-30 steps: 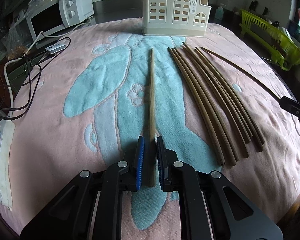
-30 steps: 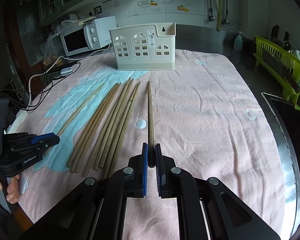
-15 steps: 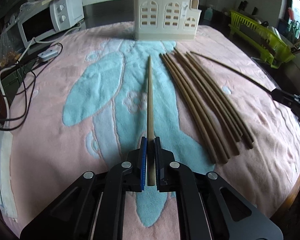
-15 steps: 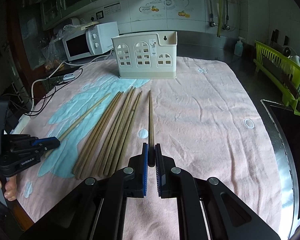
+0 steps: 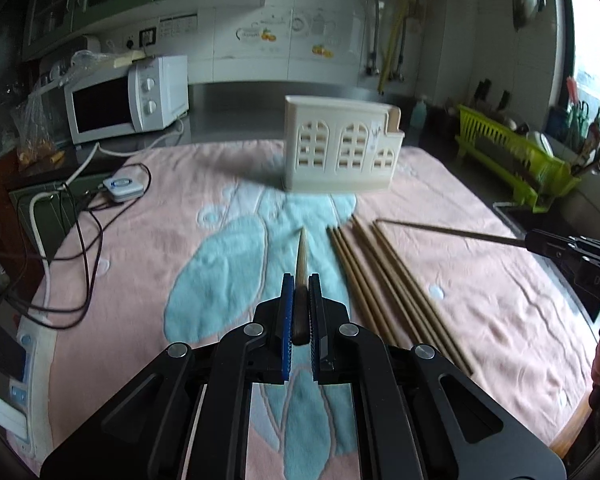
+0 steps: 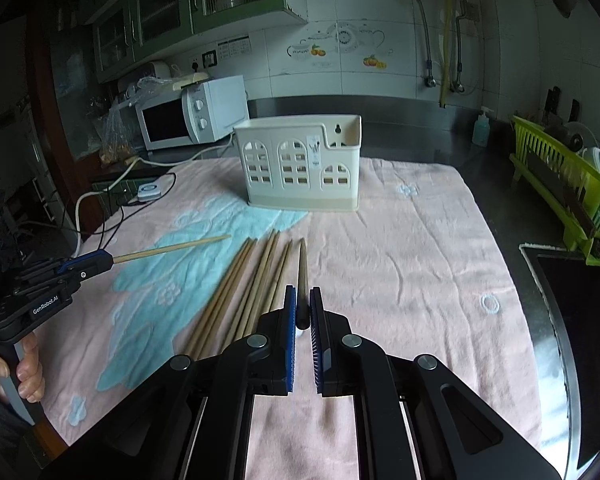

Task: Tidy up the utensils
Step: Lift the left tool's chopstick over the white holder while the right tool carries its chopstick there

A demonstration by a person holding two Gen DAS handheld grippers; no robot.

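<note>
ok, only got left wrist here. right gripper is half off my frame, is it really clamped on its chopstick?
Observer: Yes. In right wrist, the right gripper has its blue pads shut on a dark chopstick, thick end between them.
Operator: And left's, is it airborne?
Observer: Looks so. The left gripper holds its pale chopstick out above the towel, tip toward the holder.
Operator: What's holding left?
Observer: A hand wraps its handle, low at the frame's left edge.
</note>
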